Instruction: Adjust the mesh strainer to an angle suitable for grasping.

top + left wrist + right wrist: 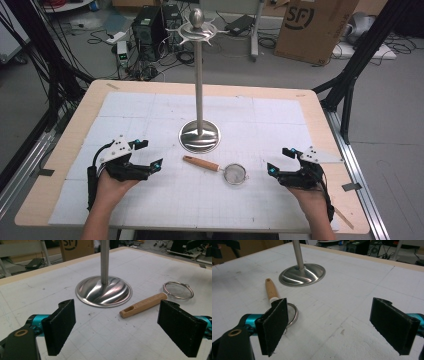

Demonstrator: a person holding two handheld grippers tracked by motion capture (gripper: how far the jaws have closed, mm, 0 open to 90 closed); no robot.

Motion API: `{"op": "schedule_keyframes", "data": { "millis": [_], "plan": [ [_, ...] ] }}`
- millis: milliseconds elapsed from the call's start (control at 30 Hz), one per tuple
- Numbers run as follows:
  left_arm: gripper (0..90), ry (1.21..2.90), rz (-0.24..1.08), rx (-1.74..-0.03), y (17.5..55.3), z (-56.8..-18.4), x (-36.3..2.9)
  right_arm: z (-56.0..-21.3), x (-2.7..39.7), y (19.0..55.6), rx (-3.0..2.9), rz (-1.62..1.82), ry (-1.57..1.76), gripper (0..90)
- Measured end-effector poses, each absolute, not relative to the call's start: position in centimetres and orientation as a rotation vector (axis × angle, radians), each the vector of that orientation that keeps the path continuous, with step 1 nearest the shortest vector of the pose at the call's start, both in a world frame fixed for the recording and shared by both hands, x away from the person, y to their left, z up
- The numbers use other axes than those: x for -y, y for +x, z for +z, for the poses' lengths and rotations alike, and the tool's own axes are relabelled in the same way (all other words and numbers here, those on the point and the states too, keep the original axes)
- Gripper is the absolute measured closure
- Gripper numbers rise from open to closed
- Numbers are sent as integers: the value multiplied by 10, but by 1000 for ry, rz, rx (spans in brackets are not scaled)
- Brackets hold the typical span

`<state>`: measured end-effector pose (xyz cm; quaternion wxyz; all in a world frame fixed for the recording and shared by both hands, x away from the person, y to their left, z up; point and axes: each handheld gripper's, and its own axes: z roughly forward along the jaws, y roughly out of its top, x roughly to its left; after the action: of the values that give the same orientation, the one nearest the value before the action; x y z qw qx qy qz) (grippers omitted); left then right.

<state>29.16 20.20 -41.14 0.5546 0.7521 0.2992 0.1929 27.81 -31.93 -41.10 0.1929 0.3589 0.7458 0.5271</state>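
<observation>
Black fingers (60,326) of the left gripper (145,154) and right gripper (280,160) are spread wide, holding nothing. Between them, near the steel stand (199,135), a wooden-handled strainer (220,170) lies on the white-matted desk (150,200).
</observation>
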Motion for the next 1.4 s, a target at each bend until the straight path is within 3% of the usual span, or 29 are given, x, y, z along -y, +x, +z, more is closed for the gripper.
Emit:
{"op": "schedule_keyframes", "data": {
  "millis": [667, 1400],
  "plan": [
    [157, 1769, 452, -706, 291, -410, -203, -411, 295, 280, -2175, 1447, 940, 149],
    [157, 1762, 449, -704, 291, -409, -204, -397, 240, 308, -2307, 1348, 822, 172]
  ]
}}
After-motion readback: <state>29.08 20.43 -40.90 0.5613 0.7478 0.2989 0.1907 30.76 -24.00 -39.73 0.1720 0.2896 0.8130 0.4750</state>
